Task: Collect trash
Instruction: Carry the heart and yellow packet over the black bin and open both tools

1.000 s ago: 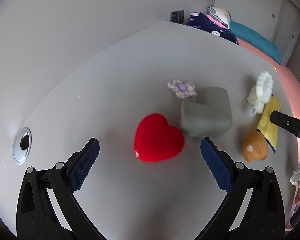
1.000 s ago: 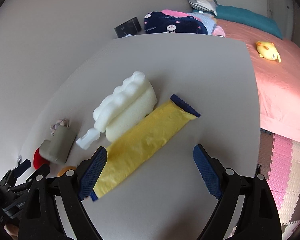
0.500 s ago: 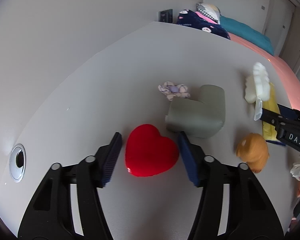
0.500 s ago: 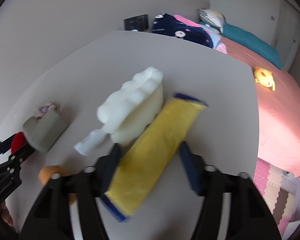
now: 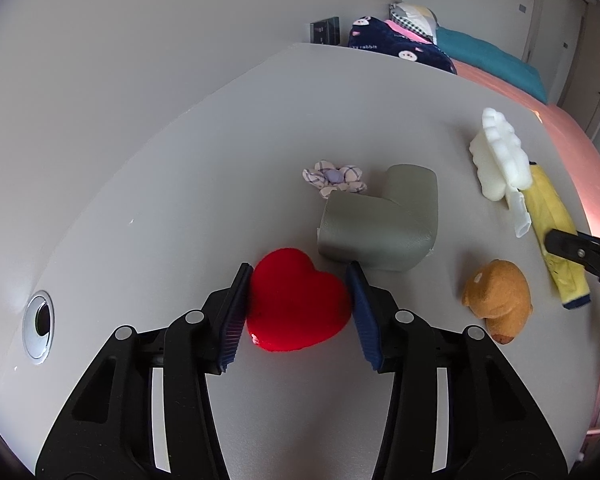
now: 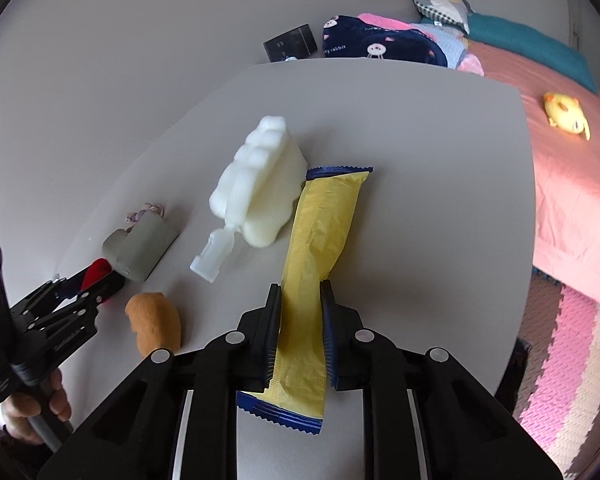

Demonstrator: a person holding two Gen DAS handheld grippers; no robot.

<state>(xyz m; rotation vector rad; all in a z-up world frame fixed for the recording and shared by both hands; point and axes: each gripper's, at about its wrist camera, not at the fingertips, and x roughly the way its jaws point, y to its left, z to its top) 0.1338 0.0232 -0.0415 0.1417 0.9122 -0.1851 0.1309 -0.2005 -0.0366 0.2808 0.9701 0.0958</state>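
Pale grey tabletop (image 5: 180,208) beside a bed: left tool (image 5: 298,274) pinches the red heart (image 5: 296,304), right tool (image 6: 300,292) squeezes the yellow wrapper (image 6: 320,236) near its end, both gripped ready for lifting away

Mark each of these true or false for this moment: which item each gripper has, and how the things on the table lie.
1. The left gripper is closed around the red heart. True.
2. The right gripper grips the white foam piece. False: its pads pinch the yellow wrapper; the foam lies free beside it.
3. The fabric flower lies beyond the grey corner guard in the left wrist view. True.
4. The brown plush sits on the bed. False: it lies on the table.
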